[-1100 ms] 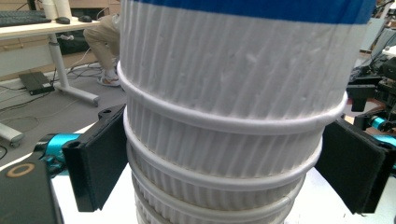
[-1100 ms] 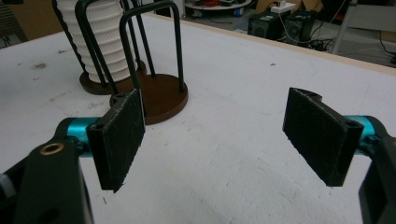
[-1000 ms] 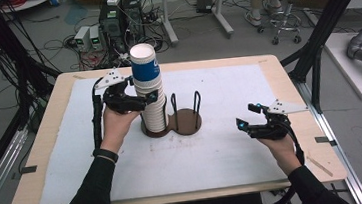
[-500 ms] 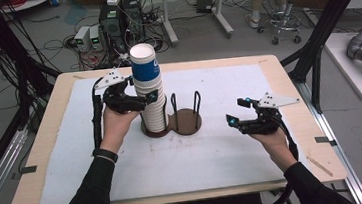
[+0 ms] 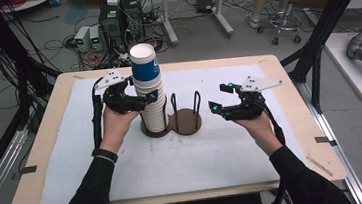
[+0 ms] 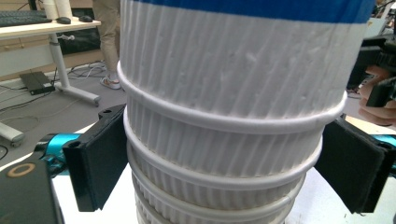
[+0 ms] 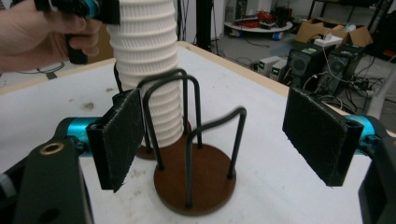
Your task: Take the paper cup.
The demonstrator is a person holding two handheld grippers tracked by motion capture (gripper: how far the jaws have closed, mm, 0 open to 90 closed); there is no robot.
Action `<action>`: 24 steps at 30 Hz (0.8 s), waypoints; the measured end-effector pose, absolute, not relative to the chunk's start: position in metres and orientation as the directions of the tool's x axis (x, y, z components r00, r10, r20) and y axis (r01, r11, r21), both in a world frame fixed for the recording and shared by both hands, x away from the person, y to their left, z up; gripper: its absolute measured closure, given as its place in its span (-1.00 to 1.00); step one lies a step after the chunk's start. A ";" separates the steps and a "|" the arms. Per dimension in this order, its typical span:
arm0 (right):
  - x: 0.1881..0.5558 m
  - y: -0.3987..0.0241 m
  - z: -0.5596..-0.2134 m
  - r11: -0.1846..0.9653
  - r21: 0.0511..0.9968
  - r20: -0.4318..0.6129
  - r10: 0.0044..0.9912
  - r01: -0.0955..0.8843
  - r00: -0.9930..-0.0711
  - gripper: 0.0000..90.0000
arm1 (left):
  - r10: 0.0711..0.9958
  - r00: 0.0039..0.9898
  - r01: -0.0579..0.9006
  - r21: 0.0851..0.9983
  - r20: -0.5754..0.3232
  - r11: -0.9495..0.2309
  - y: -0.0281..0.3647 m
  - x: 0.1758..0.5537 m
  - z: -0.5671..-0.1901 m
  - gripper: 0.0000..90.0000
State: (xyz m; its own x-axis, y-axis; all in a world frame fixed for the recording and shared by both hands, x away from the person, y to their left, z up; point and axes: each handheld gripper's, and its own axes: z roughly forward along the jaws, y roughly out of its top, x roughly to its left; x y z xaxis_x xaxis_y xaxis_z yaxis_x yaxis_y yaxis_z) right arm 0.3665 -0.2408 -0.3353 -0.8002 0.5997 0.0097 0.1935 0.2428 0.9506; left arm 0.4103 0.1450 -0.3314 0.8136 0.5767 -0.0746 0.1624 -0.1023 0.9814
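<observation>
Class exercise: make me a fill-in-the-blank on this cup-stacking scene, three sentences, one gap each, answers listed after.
1. The left claw grips the stack of ____ cups.
2. The top cup wears a ____ band.
3. The right claw is open and holds ____, facing the empty wire holder.

Missing words: white; blue; nothing

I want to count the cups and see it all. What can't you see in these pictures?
- Cup stack, left gripper view: top and bottom cut off by the edges, so no count.
- Stack's foot, high view: hidden behind the holder's wires and too small.
- Top cup's blue print, high view: too small and blurred to read.
- Left gripper pads, left gripper view: touching the cups or just beside them, unclear.
- Right gripper, right gripper view: body cut off below.
</observation>
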 end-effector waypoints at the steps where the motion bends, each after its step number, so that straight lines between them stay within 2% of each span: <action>1: 0.369 -0.237 -0.332 0.237 0.954 0.007 0.596 0.185 -0.803 -0.52 | 0.577 0.813 0.163 0.981 -0.075 -0.102 0.145 0.410 -0.331 -0.76; 24: 0.397 -0.175 -0.284 0.197 0.973 0.002 0.516 0.121 -0.857 -0.52 | 0.578 0.813 0.164 0.981 -0.074 -0.104 0.145 0.410 -0.331 -0.76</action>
